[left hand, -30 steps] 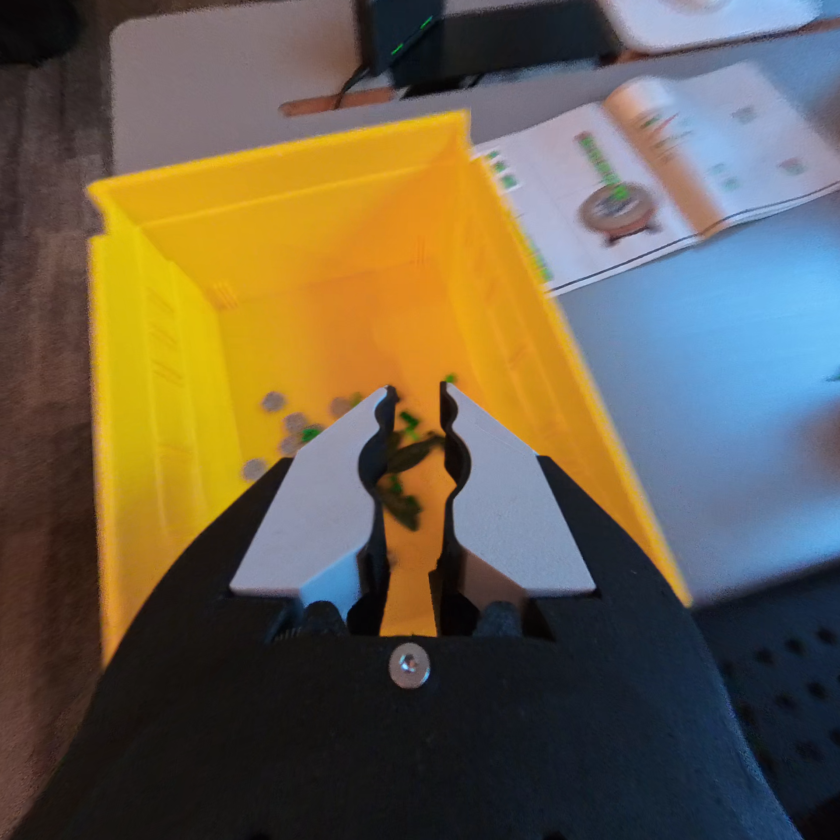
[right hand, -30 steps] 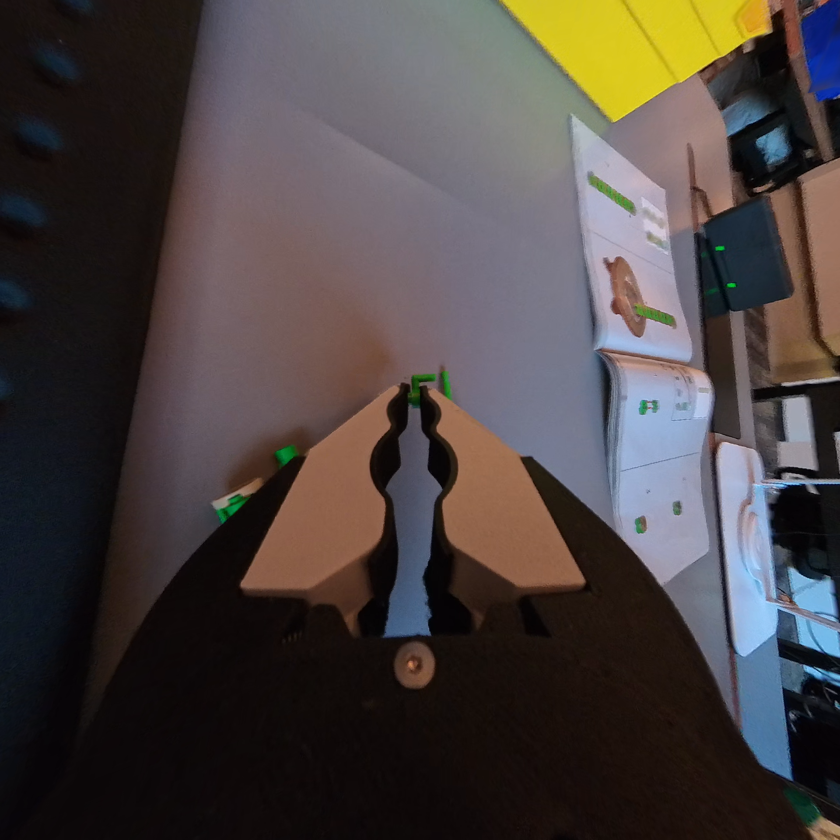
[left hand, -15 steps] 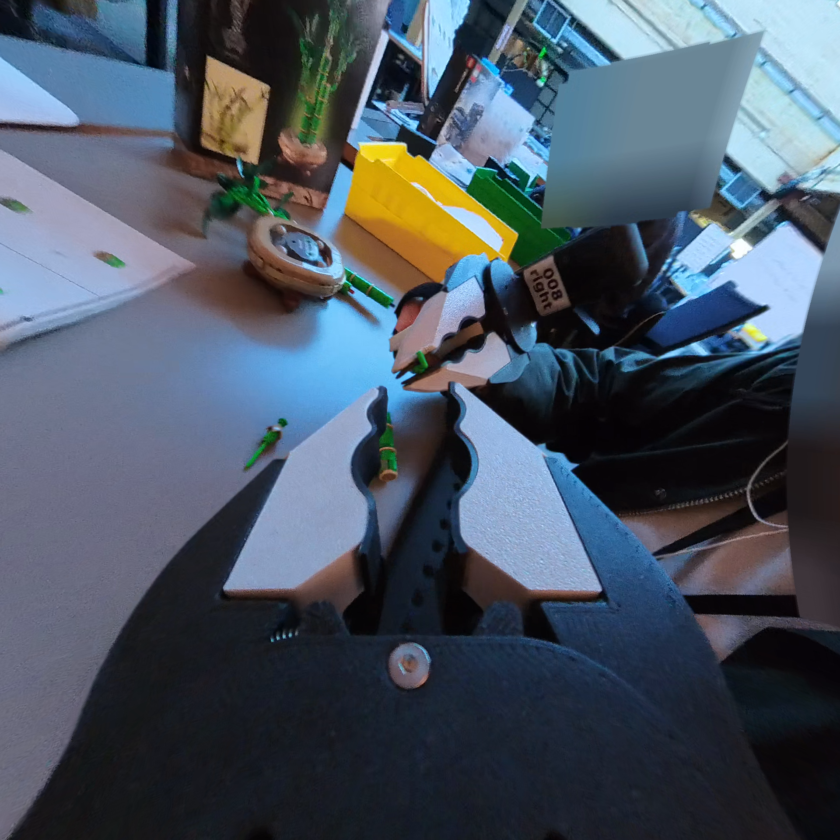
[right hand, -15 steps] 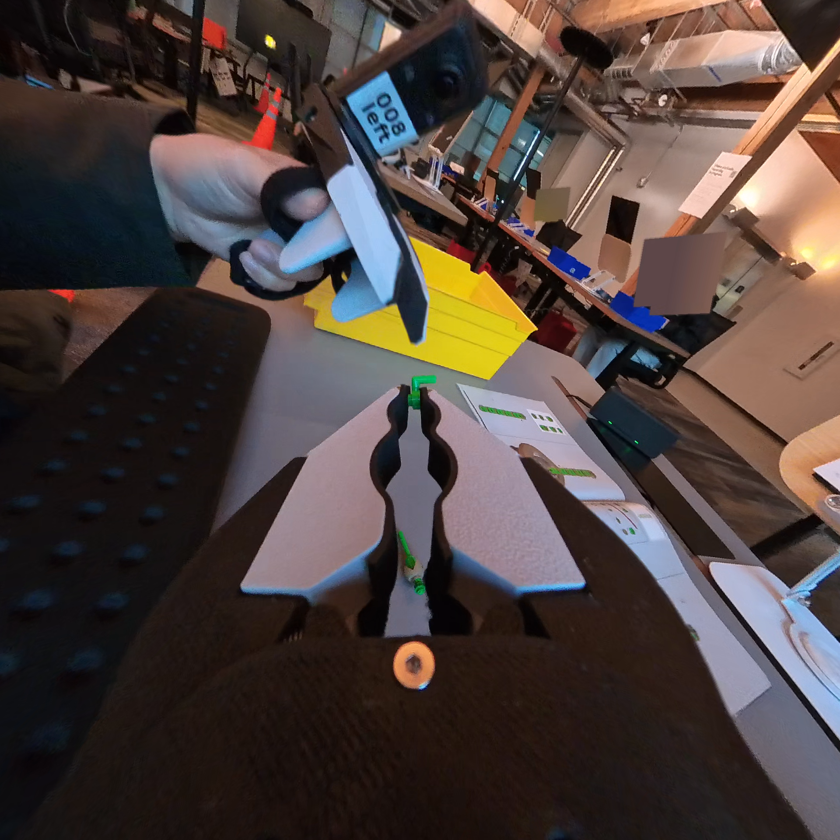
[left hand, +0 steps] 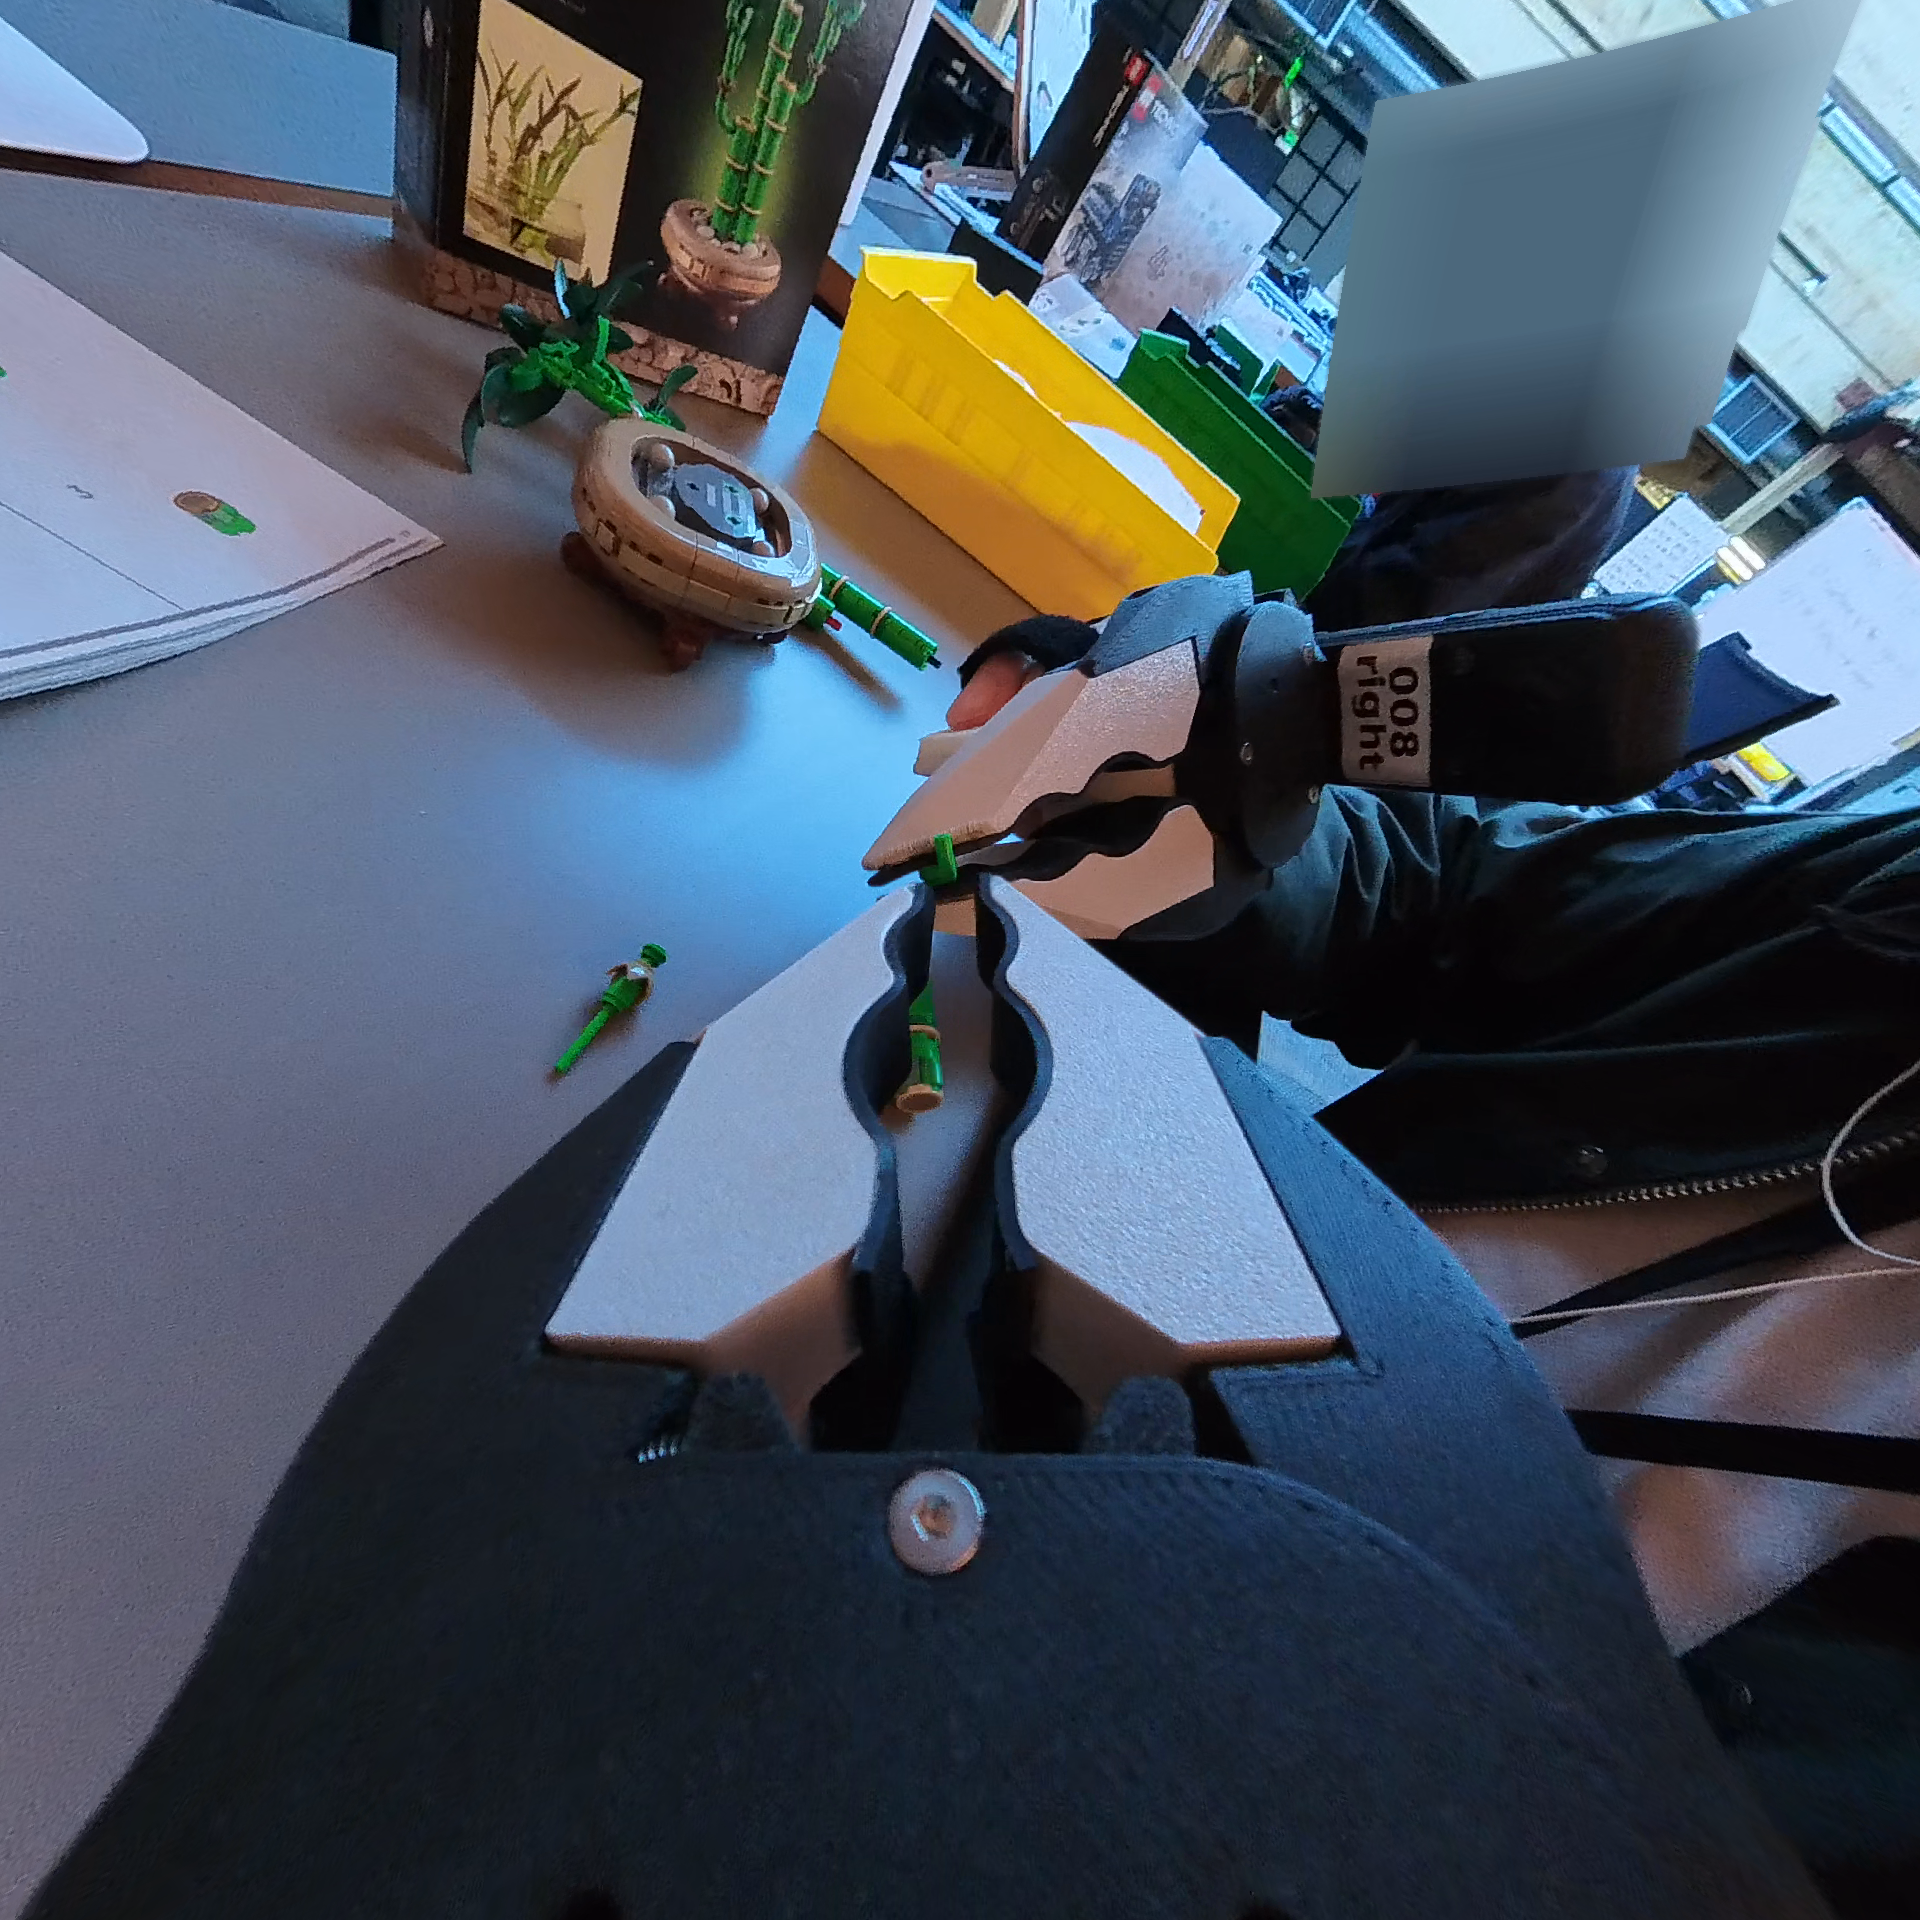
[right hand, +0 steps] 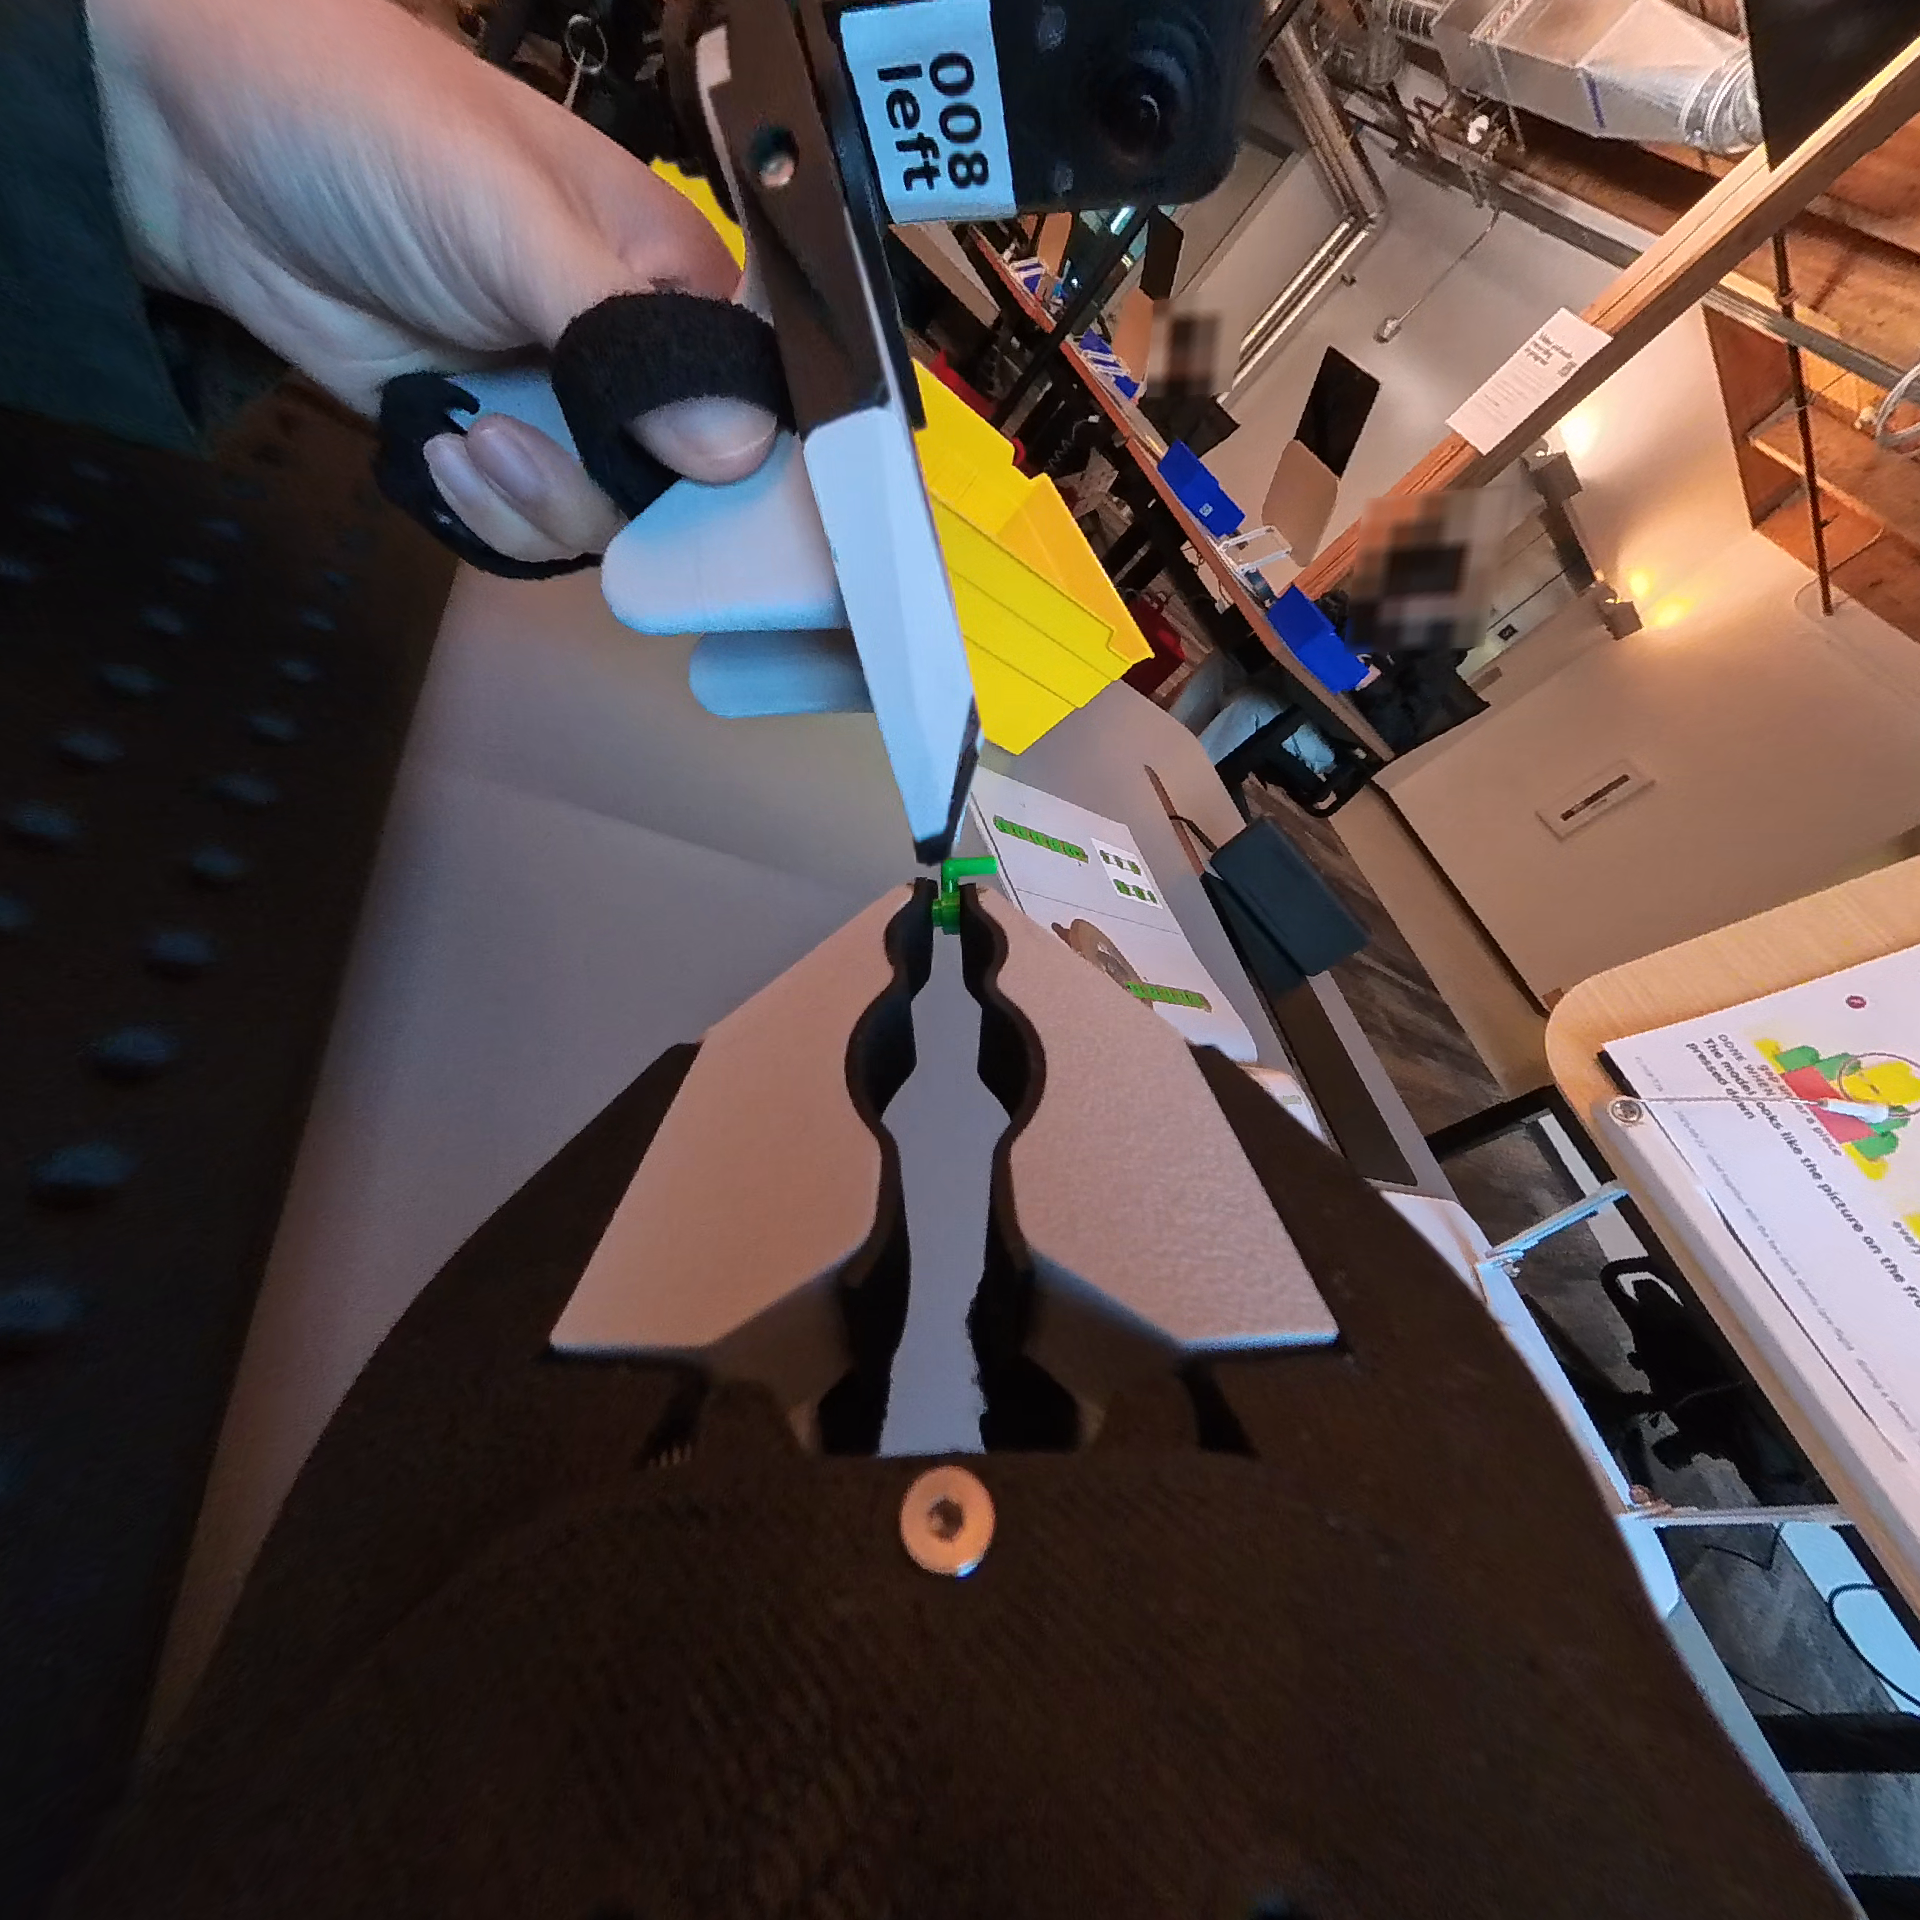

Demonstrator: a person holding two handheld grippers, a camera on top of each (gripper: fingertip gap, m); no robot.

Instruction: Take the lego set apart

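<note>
My right gripper (right hand: pixel 943 902) is shut on a small bright green lego piece (right hand: pixel 951 899) and holds it above the grey table (right hand: pixel 582 935). It also shows in the left wrist view (left hand: pixel 906 864), with the green piece (left hand: pixel 943 860) at its tips. My left gripper (left hand: pixel 951 891) is slightly open and empty, its tips just in front of that piece; in the right wrist view its tip (right hand: pixel 940 821) hangs right over it. Two short green stem pieces (left hand: pixel 613 1003) (left hand: pixel 923 1051) lie on the table. The tan lego pot (left hand: pixel 686 540), a leafy sprig (left hand: pixel 551 364) and a bamboo stalk (left hand: pixel 873 618) lie farther off.
A yellow bin (left hand: pixel 1018 447) and a green bin (left hand: pixel 1226 436) stand behind the pot, beside the set's box (left hand: pixel 623 156). An open instruction booklet (left hand: pixel 156 520) lies at the left. A black studded mat (right hand: pixel 156 831) borders the table. A person's dark sleeve (left hand: pixel 1558 935) reaches in from the right. Only a small space, under 4 cm, lies between the two pairs of fingers. Both grippers' tips are roughly 35 centimeters from the leafy sprig (left hand: pixel 551 364).
My left gripper has swung from over the yellow bin back to the table and closed in on the right gripper. My right gripper has lifted the green piece off the table.
</note>
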